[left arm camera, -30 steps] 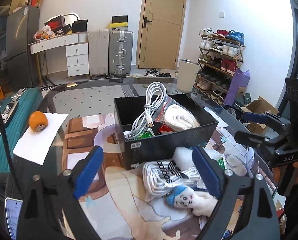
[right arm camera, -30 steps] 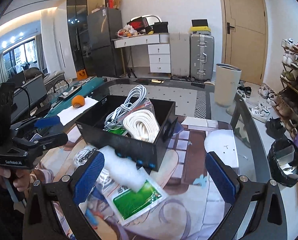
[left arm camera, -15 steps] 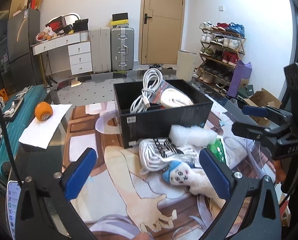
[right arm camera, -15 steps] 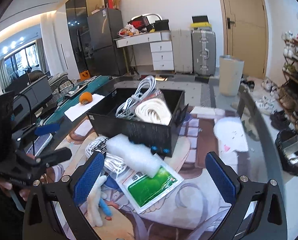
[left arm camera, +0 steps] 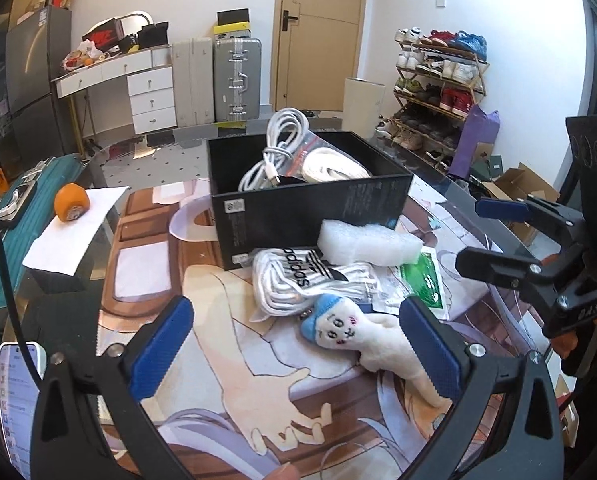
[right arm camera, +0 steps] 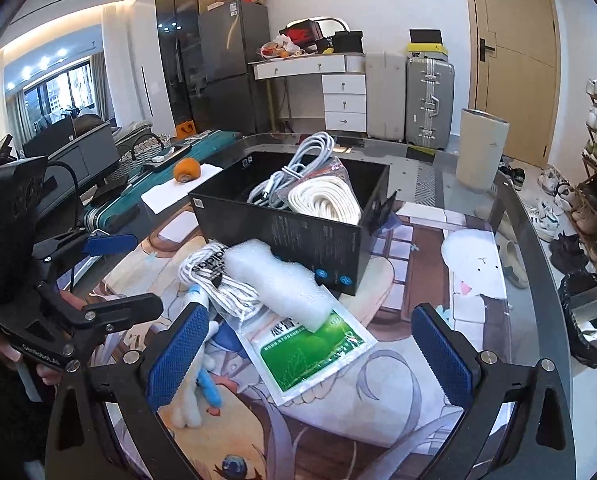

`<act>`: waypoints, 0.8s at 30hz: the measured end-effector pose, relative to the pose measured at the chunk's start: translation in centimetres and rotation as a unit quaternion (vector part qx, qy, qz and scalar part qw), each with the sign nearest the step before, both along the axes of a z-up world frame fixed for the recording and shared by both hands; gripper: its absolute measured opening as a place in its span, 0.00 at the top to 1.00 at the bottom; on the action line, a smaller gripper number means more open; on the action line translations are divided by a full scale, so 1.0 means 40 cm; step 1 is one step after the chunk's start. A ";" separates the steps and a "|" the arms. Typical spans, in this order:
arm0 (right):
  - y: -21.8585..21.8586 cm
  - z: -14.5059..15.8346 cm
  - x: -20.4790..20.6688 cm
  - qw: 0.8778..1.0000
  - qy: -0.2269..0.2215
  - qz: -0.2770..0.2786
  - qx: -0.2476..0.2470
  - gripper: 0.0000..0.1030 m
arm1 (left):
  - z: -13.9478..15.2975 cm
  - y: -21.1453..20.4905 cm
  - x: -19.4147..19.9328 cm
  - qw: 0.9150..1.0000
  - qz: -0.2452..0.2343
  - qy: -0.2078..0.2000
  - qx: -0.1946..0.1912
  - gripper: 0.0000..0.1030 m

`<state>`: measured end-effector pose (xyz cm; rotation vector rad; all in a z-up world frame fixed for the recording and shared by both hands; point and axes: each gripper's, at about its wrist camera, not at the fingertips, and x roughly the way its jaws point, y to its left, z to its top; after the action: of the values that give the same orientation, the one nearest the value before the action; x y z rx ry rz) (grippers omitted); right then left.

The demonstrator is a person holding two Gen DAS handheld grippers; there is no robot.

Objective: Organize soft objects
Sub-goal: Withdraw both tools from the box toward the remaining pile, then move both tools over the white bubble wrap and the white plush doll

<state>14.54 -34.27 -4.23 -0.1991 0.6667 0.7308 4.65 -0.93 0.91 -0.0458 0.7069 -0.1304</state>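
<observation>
Both claws stand wide and hold nothing. The left gripper (left arm camera: 294,344) hangs above the mat with the plush toy (left arm camera: 362,334) lying partly between its pads; the right gripper (right arm camera: 310,356) hovers over the green sachet (right arm camera: 306,350).

The soft items lie in a heap just in front of the black box (left arm camera: 310,208): a white foam block (left arm camera: 368,242) rests on the bagged white cord (left arm camera: 306,280) and on the sachet, with the toy nearest the left gripper. The box already holds a white cable (left arm camera: 274,148) and a coil of rope (right arm camera: 324,200).

Risks, as judged from this layout:
- The heap overlaps. A grasp on the cord bag would likely tip the foam block off, possibly toward the table edge.
- The sachet lies flat and slick; the pads may slide over it rather than pinch it.
- The toy's lower body appears to pass under the left claw's right pad, though the view there is poor; closing now may catch only a limb.
- The two grippers sit near each other and could collide over the heap.
</observation>
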 end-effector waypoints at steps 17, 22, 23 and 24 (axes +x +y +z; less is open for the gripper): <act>-0.018 -0.011 0.023 1.000 0.009 -0.023 -0.006 0.00 | -0.034 -0.084 -0.005 0.997 -0.062 0.049 -0.022 0.00; -0.019 -0.014 0.025 1.000 0.010 -0.023 -0.009 0.00 | -0.064 -0.112 0.000 0.996 -0.062 0.071 0.002 0.00; -0.020 -0.016 0.026 1.000 0.012 -0.024 -0.009 0.00 | -0.066 -0.107 0.001 0.995 -0.059 0.075 0.008 0.00; -0.020 -0.017 0.028 1.000 0.013 -0.024 -0.009 0.00 | -0.066 -0.103 0.003 0.995 -0.059 0.078 0.010 0.00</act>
<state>15.65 -35.07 -4.90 -0.1895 0.7003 0.6835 4.75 -5.06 -1.73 0.0055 0.8668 -0.2345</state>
